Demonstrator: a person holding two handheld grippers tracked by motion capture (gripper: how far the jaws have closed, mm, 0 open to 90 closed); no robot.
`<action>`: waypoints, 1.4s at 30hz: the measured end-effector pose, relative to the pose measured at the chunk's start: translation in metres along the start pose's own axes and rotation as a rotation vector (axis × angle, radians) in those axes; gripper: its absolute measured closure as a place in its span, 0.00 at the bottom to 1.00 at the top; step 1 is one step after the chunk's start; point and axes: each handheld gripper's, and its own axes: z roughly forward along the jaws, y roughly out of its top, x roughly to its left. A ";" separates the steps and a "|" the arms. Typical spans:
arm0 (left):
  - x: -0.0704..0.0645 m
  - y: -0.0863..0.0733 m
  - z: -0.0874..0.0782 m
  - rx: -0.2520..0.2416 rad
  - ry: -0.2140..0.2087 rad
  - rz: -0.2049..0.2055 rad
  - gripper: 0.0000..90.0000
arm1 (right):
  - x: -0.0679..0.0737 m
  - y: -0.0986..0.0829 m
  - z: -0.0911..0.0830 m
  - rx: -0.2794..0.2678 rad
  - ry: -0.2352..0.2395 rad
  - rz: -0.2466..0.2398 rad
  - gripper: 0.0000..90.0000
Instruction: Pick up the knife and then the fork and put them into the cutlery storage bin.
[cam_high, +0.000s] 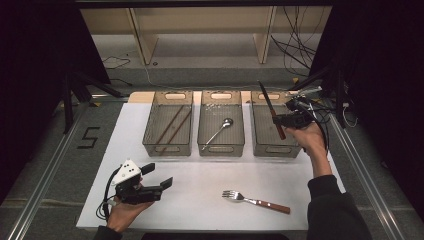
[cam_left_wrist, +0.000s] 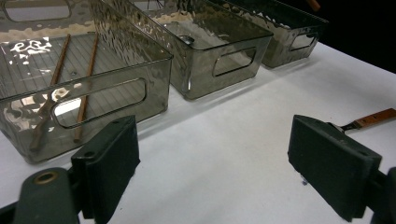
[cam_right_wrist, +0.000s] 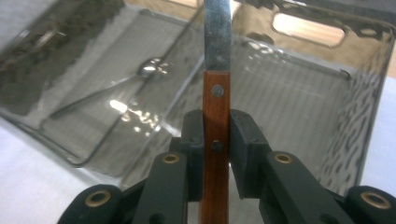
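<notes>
The right gripper (cam_high: 286, 120) has its jaws closed tight on the wooden handle of one knife (cam_high: 271, 111), blade pointing up and away, held above the right bin (cam_high: 295, 148) of three smoky plastic bins standing in a row. The middle bin (cam_high: 221, 148) holds one spoon (cam_high: 218, 133), and the left bin (cam_high: 167, 149) holds two brown chopsticks (cam_high: 172, 125). One fork (cam_high: 256, 201) with a wooden handle lies on the white table (cam_high: 200, 180) nearer the person than the middle bin. The left gripper (cam_high: 156, 181) rests low on the table, nearer than the left bin, jaws spread wide and holding nothing. A black "5" (cam_high: 89, 137) marks the floor left of the left bin.
</notes>
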 end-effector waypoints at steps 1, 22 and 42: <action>0.000 0.000 0.000 -0.001 0.001 0.002 0.18 | -0.001 0.000 0.001 0.005 -0.006 0.006 0.86; 0.000 0.000 0.000 -0.004 0.002 0.004 0.18 | -0.013 -0.007 0.022 0.073 -0.041 0.070 0.86; -0.001 0.000 0.000 -0.002 0.001 0.007 0.18 | -0.021 -0.016 0.035 0.115 -0.069 0.112 0.83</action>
